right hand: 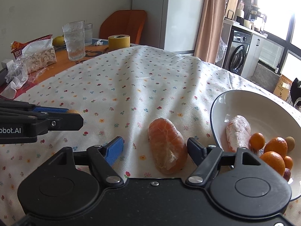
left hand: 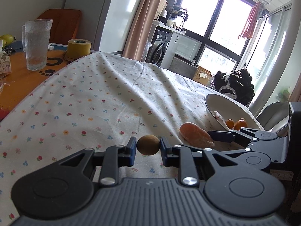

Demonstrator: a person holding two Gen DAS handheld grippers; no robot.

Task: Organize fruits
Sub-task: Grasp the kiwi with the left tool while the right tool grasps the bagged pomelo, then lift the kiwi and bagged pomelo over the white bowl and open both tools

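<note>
My left gripper is shut on a small brown-green round fruit, held just above the floral tablecloth. My right gripper is open, its fingers on either side of a peeled orange segment lying on the cloth. That segment also shows in the left wrist view, right of my held fruit. A white bowl at the right holds another peeled segment, several small oranges and a brown fruit. The left gripper appears at the left edge of the right wrist view.
At the far left stand a tall glass, a yellow tape roll, a tissue box, crumpled plastic and a red basket with a yellow-green fruit. An orange chair back stands behind the table.
</note>
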